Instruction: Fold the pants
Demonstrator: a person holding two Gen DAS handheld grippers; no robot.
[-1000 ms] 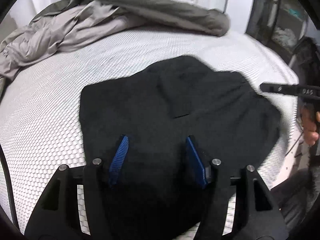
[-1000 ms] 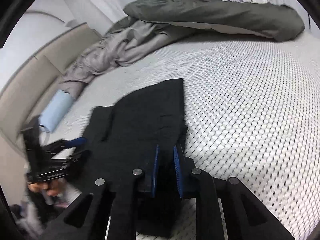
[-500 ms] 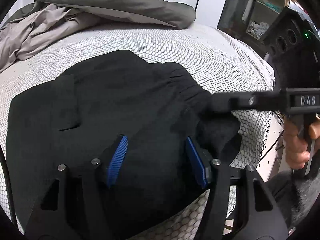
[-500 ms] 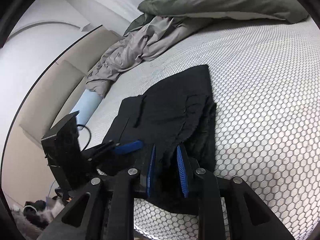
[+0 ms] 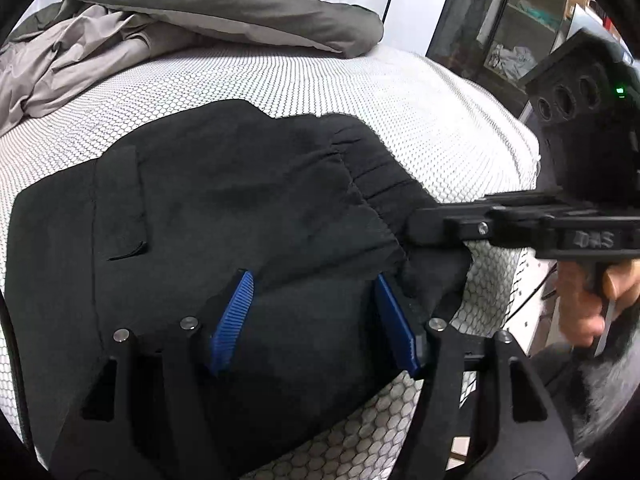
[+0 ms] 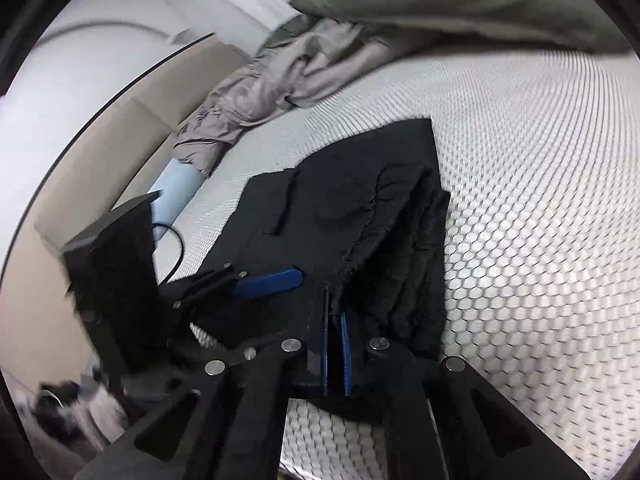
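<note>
Black pants [image 5: 224,216] lie folded on the white honeycomb mattress [image 5: 280,84], elastic waistband toward the right edge. My left gripper [image 5: 316,312] is open, its blue pads just above the near part of the pants. My right gripper [image 6: 335,320] is shut on the pants [image 6: 360,216] at the near waistband edge; in the left wrist view it [image 5: 424,224] reaches in from the right and pinches the fabric. The left gripper's blue pad [image 6: 268,282] shows in the right wrist view, lying over the cloth.
A grey duvet and a crumpled beige sheet [image 5: 168,12] are piled at the far side of the bed. The mattress edge [image 5: 516,184] drops off at the right, with shelves beyond. A padded headboard [image 6: 132,140] and a pale blue pillow [image 6: 176,184] lie left.
My right gripper has closed tighter on the waistband edge and pulled it nearer. The left gripper has stayed open, moving slightly closer over the pants.
</note>
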